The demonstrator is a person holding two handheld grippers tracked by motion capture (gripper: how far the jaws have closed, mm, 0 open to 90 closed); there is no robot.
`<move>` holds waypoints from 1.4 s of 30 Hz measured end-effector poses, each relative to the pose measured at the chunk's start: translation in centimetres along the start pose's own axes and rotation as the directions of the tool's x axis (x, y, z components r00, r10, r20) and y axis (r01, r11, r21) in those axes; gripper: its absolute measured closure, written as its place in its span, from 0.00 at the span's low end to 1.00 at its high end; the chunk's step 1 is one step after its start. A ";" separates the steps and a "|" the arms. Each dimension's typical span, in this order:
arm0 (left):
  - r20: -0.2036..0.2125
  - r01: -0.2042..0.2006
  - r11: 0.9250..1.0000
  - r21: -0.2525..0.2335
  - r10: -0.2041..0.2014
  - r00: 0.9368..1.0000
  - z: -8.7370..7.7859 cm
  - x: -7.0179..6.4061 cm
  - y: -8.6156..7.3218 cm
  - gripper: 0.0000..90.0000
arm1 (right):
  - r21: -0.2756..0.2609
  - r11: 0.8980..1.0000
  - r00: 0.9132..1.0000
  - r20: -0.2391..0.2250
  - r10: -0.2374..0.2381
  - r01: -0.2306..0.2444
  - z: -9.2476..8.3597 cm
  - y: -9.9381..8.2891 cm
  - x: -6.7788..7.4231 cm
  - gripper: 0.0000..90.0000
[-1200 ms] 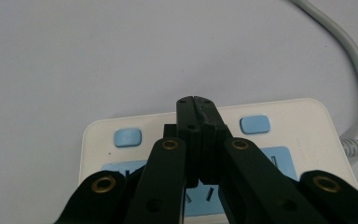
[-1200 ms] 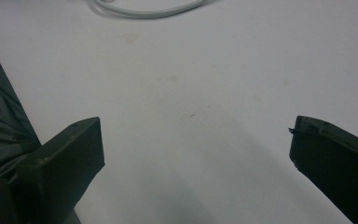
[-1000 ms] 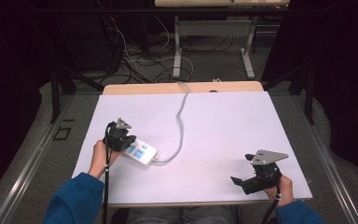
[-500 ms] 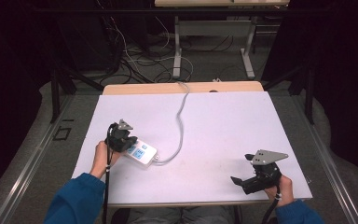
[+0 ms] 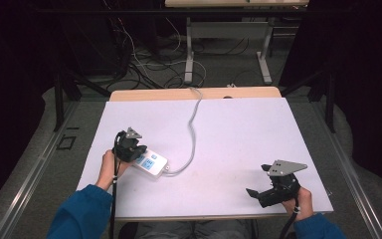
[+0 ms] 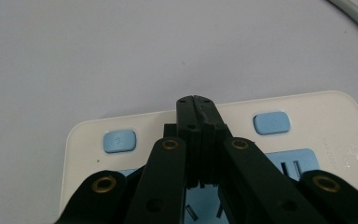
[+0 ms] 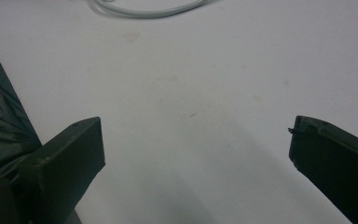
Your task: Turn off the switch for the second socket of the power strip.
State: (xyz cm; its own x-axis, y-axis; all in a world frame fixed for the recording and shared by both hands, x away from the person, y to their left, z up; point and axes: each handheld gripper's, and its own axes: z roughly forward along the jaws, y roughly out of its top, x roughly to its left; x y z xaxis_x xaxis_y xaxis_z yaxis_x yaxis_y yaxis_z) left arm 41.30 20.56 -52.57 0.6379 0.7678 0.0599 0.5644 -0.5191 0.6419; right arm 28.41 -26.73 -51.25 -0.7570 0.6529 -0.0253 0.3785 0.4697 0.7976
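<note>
A white power strip (image 5: pixel 151 163) with blue sockets and blue buttons lies at the left of the white table. Its grey cable (image 5: pixel 193 130) runs off over the table's far edge. My left gripper (image 5: pixel 133 149) hangs right over the strip's left end. In the left gripper view its jaws are shut together, tips (image 6: pixel 196 105) over the strip (image 6: pixel 307 121) between two blue buttons (image 6: pixel 119 141), with nothing held. My right gripper (image 5: pixel 254 192) rests near the front right corner, jaws wide open (image 7: pixel 196 154) over bare table.
The white table top (image 5: pixel 248 134) has a wooden strip along its far edge (image 5: pixel 179 93). Beyond it are table legs and loose cables on the floor (image 5: pixel 144 64). Dark fabric (image 7: pixel 0 116) shows at the left of the right gripper view.
</note>
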 end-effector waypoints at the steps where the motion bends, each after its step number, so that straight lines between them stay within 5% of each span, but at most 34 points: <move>1: 0.006 0.001 1.000 0.002 -0.001 1.000 0.0 0.1 0.0 1.00 | 0.001 1.000 1.000 0.000 -0.001 0.001 0.0 0.0 0.0 0.03; 42: -0.001 -0.002 1.000 -0.004 0.002 1.000 0.1 0.0 -0.3 1.00 | 0.010 1.000 1.000 -0.004 -0.003 0.003 0.0 0.0 0.0 0.03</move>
State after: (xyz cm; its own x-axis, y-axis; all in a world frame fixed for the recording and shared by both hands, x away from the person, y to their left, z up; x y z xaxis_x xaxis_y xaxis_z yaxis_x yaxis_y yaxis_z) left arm 41.16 20.66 -52.81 0.6386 0.7670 0.0624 0.5608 -0.5193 0.6448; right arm 28.45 -26.76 -51.26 -0.7601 0.6493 -0.0253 0.3818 0.4777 0.7912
